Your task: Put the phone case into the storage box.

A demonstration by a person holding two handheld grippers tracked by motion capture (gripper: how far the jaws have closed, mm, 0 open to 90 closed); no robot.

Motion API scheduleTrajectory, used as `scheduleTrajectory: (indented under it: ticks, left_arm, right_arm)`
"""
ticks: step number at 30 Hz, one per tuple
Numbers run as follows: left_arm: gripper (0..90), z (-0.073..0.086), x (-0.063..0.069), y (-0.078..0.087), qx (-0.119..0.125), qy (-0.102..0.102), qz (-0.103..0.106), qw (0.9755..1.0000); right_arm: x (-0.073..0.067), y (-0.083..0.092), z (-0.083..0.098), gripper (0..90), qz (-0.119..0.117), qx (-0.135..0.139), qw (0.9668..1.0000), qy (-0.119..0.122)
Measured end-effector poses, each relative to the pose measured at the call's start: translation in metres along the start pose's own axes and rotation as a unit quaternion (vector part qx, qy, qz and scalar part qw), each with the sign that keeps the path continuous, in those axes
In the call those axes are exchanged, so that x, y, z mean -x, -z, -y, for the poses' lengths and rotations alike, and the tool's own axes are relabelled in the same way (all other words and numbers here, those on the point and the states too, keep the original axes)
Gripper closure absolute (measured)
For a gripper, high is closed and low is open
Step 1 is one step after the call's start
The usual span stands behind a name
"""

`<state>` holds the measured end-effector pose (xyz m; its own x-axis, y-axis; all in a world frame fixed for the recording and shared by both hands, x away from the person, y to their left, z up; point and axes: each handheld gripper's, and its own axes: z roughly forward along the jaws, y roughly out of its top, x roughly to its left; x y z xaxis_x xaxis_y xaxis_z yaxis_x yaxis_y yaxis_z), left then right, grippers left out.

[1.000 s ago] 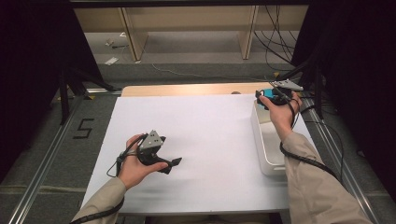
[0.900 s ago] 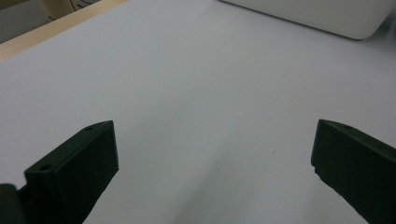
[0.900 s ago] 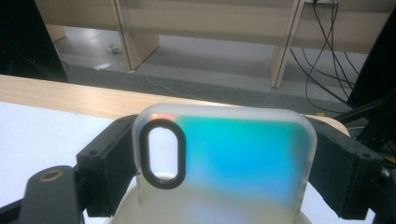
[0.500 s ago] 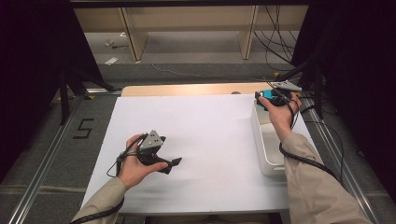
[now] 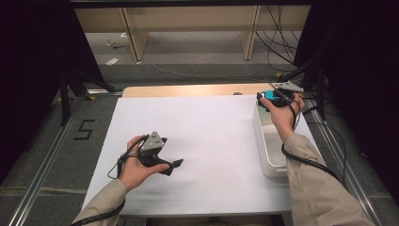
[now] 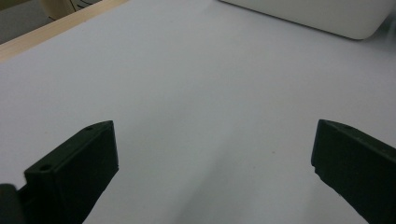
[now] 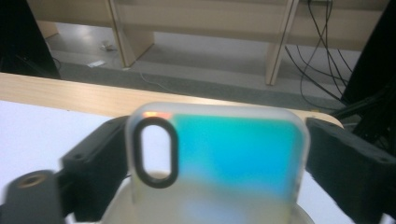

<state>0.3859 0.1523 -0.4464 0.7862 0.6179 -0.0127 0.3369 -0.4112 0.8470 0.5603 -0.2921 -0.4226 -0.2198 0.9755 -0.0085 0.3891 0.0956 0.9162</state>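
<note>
A teal phone case [image 7: 224, 154] with a clear rim and an oval camera cutout stands upright between the black jaws of my right gripper [image 7: 219, 144]. The jaws have just been opening, and the case's edges lie close by both of them. In the high view this gripper [image 5: 268, 100] hovers over the far end of a white bin [image 5: 270, 157], with the case [image 5: 269, 95] showing as a small teal patch. My left gripper [image 5: 173, 165] rests low on the white table sheet [image 5: 211, 136] at the near left. Its jaws [image 6: 210, 158] stand wide apart over bare sheet.
The bin [image 6: 327, 18] runs along the table's right edge. A strip of bare wood [image 5: 188, 90] marks the far edge of the table. Beyond it are shelf legs and cables [image 5: 277, 28] on the floor. Metal rails [image 5: 47, 155] flank the table.
</note>
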Motion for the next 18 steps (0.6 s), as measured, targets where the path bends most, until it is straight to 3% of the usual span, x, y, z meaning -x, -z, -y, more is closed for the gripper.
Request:
scheduleTrajectory:
  ticks: [4,18]
  left_arm:
    - [0.1,0.0,0.0001,-0.0001,-0.001,-0.001,0.0,1.0]
    - [0.0,-0.0001,0.0002,0.0,0.0,-0.002,0.0,1.0]
  right_arm:
    - [0.0013,-0.0004,0.0008,4.0,0.002,-0.004,0.9999,-0.01]
    - [0.0012,0.0016,-0.0021,3.3,-0.008,0.003,0.9999,-0.013]
